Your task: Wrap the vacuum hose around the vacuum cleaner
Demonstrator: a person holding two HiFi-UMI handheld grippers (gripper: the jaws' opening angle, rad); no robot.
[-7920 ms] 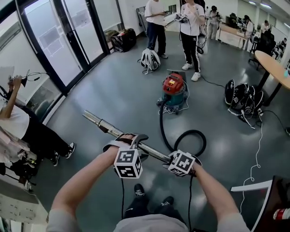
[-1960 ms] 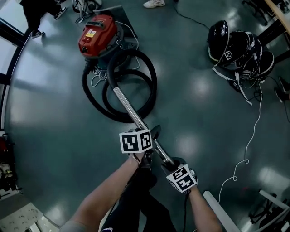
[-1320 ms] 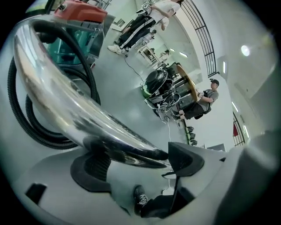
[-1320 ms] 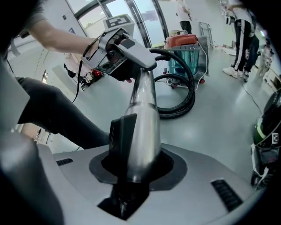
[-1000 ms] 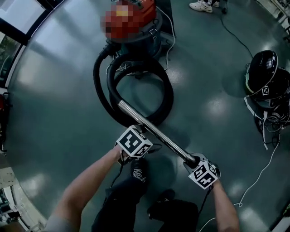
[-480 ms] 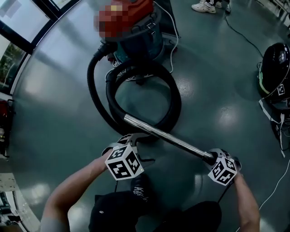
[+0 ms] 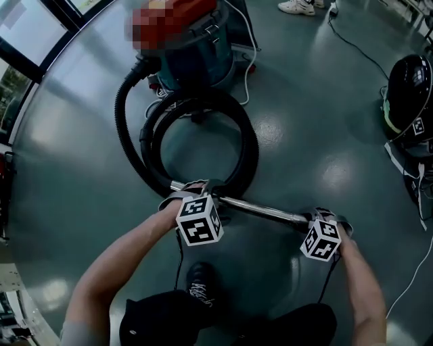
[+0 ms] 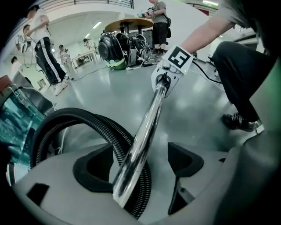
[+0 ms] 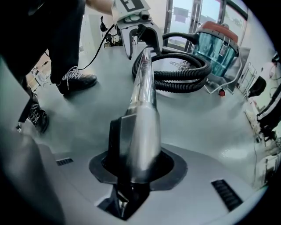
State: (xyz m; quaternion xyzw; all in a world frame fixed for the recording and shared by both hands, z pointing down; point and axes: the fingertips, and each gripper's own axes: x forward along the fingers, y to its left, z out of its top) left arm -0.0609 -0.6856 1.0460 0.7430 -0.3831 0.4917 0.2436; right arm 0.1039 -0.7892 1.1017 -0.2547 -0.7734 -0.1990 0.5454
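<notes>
The vacuum cleaner [image 7: 193,51], teal with a red top, stands at the top of the head view. Its black hose [image 7: 247,145] lies coiled in loops on the floor in front of it. A chrome tube [image 7: 260,209] runs almost level from the coil to my right gripper [image 7: 319,215], which is shut on the tube's end [image 9: 142,88]. My left gripper [image 7: 196,188] straddles the tube beside the coil. In the left gripper view the tube [image 8: 147,127] rests near the left pad, and a gap shows to the right pad.
Black helmets and bags [image 7: 409,94] lie at the right, with a white cable [image 7: 406,284] trailing over the floor below them. A person's shoes [image 7: 298,7] stand beyond the vacuum. My own shoe [image 7: 199,290] is just under the left gripper. Glass doors [image 7: 20,40] line the left.
Both grippers have sunk toward the floor with the tube. The tube has swung from a steep diagonal to nearly level across the view, and the left gripper has rolled round it.
</notes>
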